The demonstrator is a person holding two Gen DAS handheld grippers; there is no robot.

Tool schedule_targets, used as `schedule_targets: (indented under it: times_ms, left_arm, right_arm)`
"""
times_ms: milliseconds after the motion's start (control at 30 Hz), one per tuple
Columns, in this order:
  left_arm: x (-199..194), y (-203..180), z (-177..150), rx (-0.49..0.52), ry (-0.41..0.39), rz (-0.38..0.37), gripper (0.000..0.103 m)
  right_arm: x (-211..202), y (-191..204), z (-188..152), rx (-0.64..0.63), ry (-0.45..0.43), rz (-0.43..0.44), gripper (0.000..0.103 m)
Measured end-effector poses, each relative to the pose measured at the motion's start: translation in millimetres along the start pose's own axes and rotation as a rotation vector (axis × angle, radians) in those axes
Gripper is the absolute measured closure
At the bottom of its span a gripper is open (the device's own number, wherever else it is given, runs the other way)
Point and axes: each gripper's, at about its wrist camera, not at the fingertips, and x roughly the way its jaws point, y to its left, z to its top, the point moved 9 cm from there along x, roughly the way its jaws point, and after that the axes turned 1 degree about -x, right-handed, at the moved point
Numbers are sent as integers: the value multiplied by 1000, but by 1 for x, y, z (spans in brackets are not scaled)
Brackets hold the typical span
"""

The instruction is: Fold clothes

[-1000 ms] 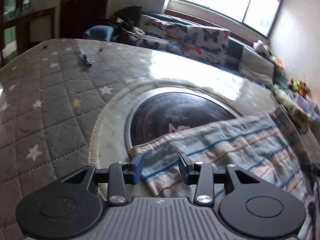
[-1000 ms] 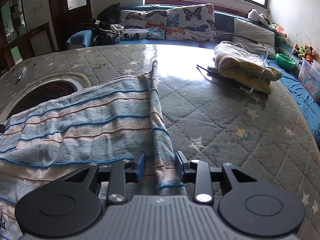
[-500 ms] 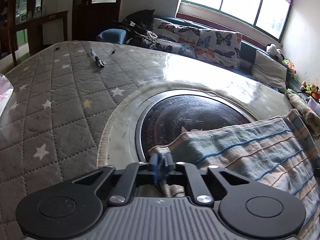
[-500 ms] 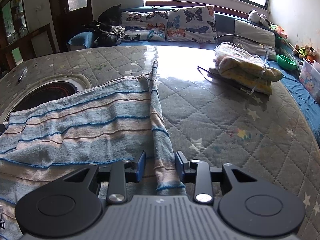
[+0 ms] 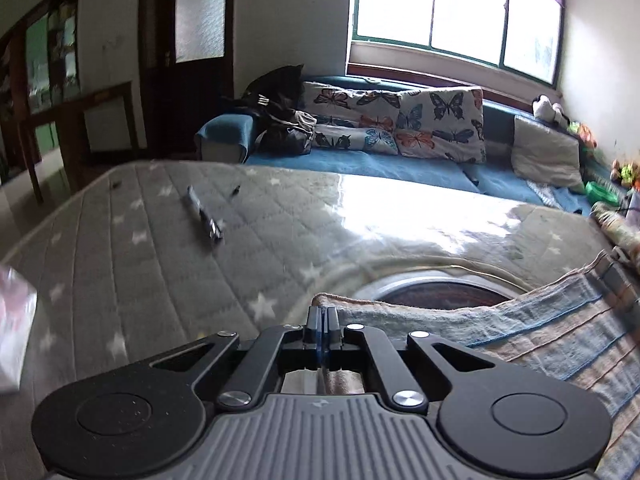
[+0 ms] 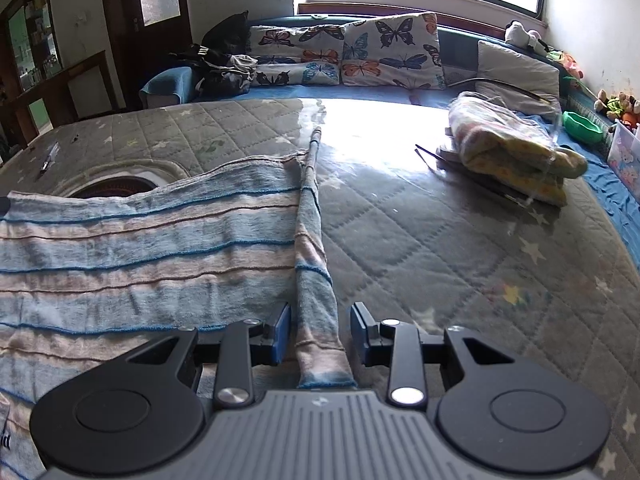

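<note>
A blue and beige striped towel [image 6: 160, 248] lies spread on the grey quilted table cover [image 6: 440, 240]; it also shows in the left wrist view [image 5: 540, 332]. My left gripper [image 5: 322, 320] is shut on the towel's left corner and holds it raised off the table. My right gripper [image 6: 320, 332] is open, its jaws on either side of the towel's folded right edge strip [image 6: 312, 260], low over the table.
A dark round inset [image 5: 448, 294] sits in the table under the towel's left part. A pen [image 5: 204, 216] lies far left. A folded yellow blanket [image 6: 516, 152] rests at right. A sofa with butterfly cushions [image 6: 348, 52] runs behind the table.
My left gripper closed on the towel corner and lifted it, tilting the view upward. My right gripper stayed open around the edge strip.
</note>
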Motion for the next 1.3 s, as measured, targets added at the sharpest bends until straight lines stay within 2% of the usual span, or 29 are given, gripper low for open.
schedule_targets:
  times_ms: [133,333,400,433,567,600,633,700,767,900,1167,1233,1300]
  left_arm:
    - [19,7,8,35,2,36,102]
    - [46,16,-7,50,64,60,101]
    - [50,18,-12,44,79,54,101]
    - [51,19,-14,41,87,50,98]
    - [41,21,-15,35,92,20,94]
    - [37,22,-14,32,89,16,85]
    - [31,23,-14,27,84,12,70]
    - [18,24,-14,17,74,1,53]
    - [2,21,-17,19,70,-29,51]
    - [-34,1,-34,45,71,-98,34]
    - [-107,-55,-83,133,75,-256,24]
    - [-123,-68,-95,166,61,-278,14]
    - [-136,-81,-106,219,43,-288,12]
  right_arm:
    - [9,-1,8,16,-3,-1,70]
    - [17,-25,13,100,-15,-25,69]
    - [17,-32,15,136,-21,-22,69]
    - [17,-35,16,153,-25,-21,68]
    - [8,-36,19,147,-49,-22,66]
    - [3,-37,19,145,-56,-25,66]
    - [-1,-37,20,142,-63,-27,66]
    - [-11,-35,18,134,-66,-20,66]
    - [-23,-30,14,116,-66,-9,66]
    - [-49,-3,-5,40,-57,41,66]
    - [-91,45,-58,-56,-22,132,66]
    - [-99,53,-70,-78,-23,136,66]
    - [-103,62,-81,-105,-18,139,66]
